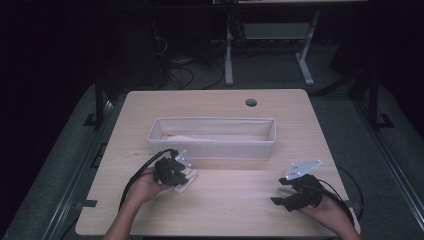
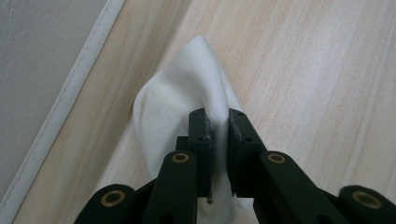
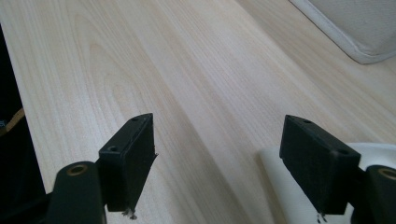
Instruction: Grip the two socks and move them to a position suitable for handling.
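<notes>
The white cloth [image 2: 187, 93] lies on the table [image 1: 240, 195] just in front of the fabric bin [image 1: 212, 145], a fold pinched between the left gripper [image 2: 217, 126]'s pressed jaws, so a straight lift probably keeps it, while the right gripper [image 3: 229, 140] waits spread wide
</notes>
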